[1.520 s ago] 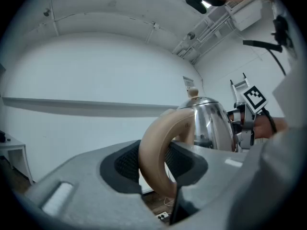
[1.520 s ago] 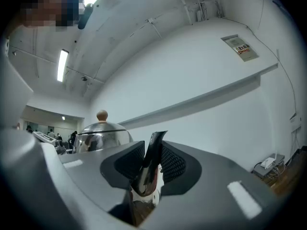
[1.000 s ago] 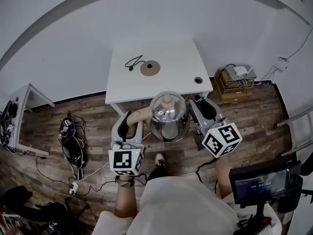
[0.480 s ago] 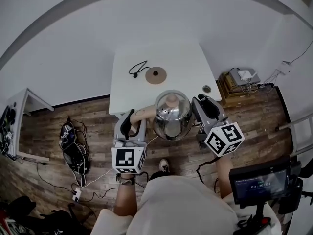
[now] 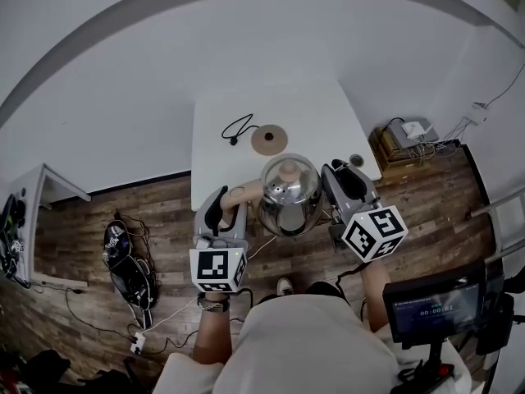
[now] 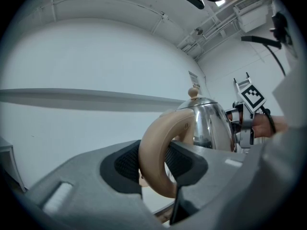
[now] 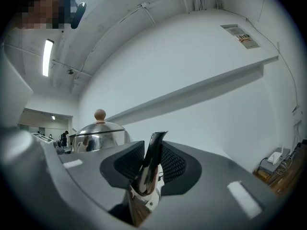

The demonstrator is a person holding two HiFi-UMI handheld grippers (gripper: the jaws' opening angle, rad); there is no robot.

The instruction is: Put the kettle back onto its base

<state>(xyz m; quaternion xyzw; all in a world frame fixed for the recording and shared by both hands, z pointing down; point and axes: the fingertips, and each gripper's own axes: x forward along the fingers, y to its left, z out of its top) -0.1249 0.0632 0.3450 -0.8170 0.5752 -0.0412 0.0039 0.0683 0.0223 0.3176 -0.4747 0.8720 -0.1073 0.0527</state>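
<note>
Kettle (image 5: 289, 189) mid-carry, we judged: our left tongs (image 5: 233, 197) clenched its handle (image 6: 160, 152), right tongs (image 5: 331, 176) its spout (image 7: 149, 169); base (image 5: 269, 139) ahead needed careful centring.

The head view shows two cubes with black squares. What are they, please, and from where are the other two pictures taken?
Each marker cube is part of a hand-held gripper; a person holds one in each hand. The head view comes from a camera on the person's head, looking down. The other two cameras ride on the hand-held grippers. The left hand-held gripper clamps the beige curved handle of the shiny steel kettle; the right hand-held gripper clamps its spout. On the white table lie the round brown base and its black cable.
</note>
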